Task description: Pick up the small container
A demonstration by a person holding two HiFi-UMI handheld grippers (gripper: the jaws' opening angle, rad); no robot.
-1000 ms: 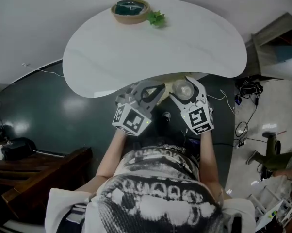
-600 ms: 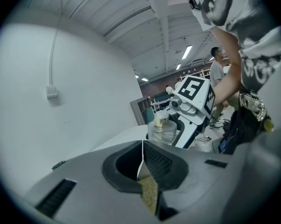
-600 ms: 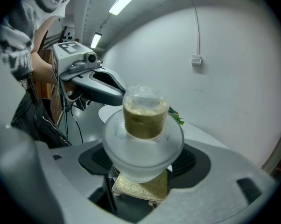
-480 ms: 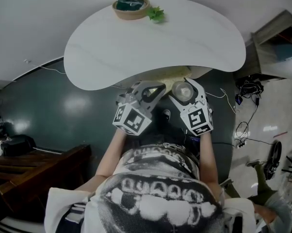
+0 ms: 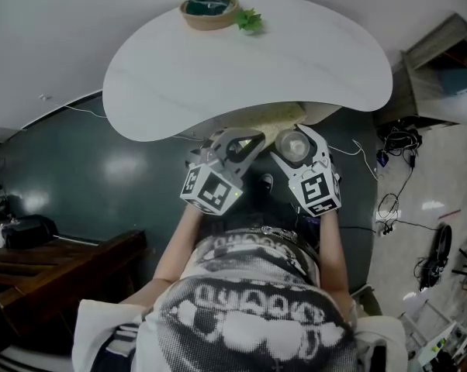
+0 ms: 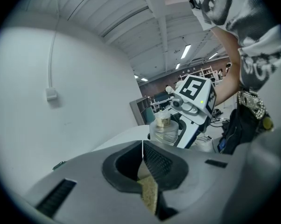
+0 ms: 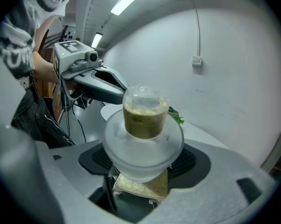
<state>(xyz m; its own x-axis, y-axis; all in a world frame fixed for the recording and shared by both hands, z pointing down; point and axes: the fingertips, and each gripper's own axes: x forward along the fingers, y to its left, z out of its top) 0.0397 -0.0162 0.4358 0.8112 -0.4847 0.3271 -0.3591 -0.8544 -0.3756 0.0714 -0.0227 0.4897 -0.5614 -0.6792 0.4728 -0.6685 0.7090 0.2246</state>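
Note:
The small container [image 5: 293,143] is a frosted glass jar with a cork stopper. My right gripper [image 5: 295,136] is shut on its round body and holds it in the air, close to the person's waist, below the near edge of the white table [image 5: 249,68]. In the right gripper view the container [image 7: 144,134] fills the middle, between the jaws of the right gripper [image 7: 144,166]. My left gripper [image 5: 240,142] is beside it on the left, shut, its tips close to the jar. In the left gripper view the left gripper [image 6: 143,149] shows its jaws meeting in a thin line, with the container [image 6: 164,129] just beyond.
A wooden bowl [image 5: 209,11] and a green sprig [image 5: 249,22] sit at the table's far edge. A yellowish textured strip [image 5: 276,115] lies under the table's near edge. Cables [image 5: 396,142] lie on the floor at right, and dark wooden furniture [image 5: 55,277] stands at lower left.
Both grippers and the container keep their places. The head view has shifted slightly, so the table sits a little higher. A person at the right edge has gone out of view.

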